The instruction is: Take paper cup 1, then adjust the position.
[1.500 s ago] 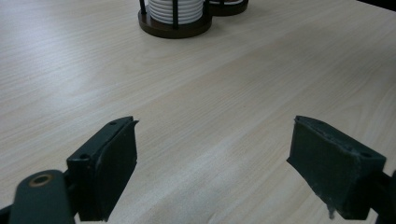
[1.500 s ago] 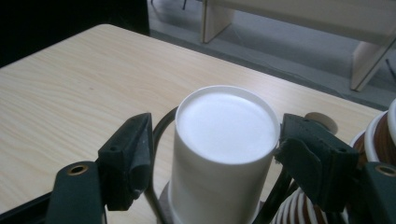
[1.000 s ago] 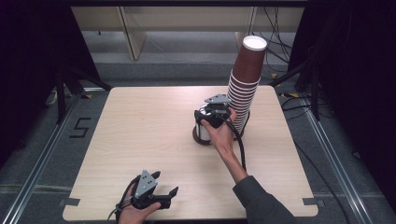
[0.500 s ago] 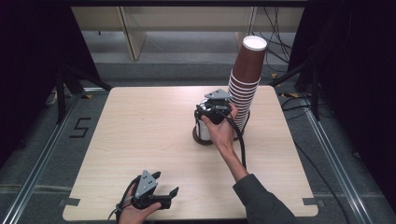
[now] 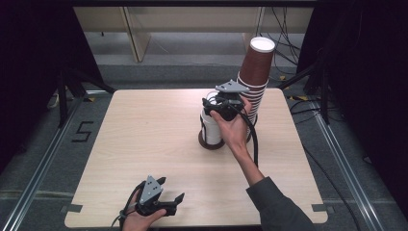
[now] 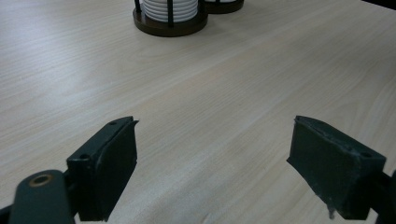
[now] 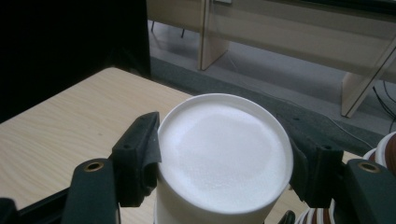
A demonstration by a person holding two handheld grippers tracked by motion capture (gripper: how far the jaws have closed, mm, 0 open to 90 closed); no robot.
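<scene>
**Inspector A:** State of the right gripper (image 5: 217, 107)?

**Inspector B:** Its jaws have just been closing and now press on both flanks of an upturned white paper cup (image 7: 224, 158), the topmost of the white stack in the dark round wooden holder (image 5: 211, 143). In the right gripper view, each black pad bears against the cup wall just under its flat base. That is a firm hold.

**Inspector A:** Any change in position?

**Inspector B:** Against the picture from a second ago, the right hand sits higher above the holder. I judge the cup is being drawn up off its stack, though the overlap with the cups beneath is hidden by the hand.

**Inspector A:** Location on the pale wooden table (image 5: 144, 139)?

**Inspector B:** Just right of centre. The tall leaning stack of brown paper cups (image 5: 255, 72) stands close at two o'clock from it.

**Inspector A:** The left gripper (image 5: 169, 198)?

**Inspector B:** Unmoved at the table's near edge, seven o'clock from the holder. Jaws stand apart with nothing between them.

**Inspector A:** Consequence?

**Inspector B:** Separation appears under way; a second cup could cling and lift with it.
</scene>
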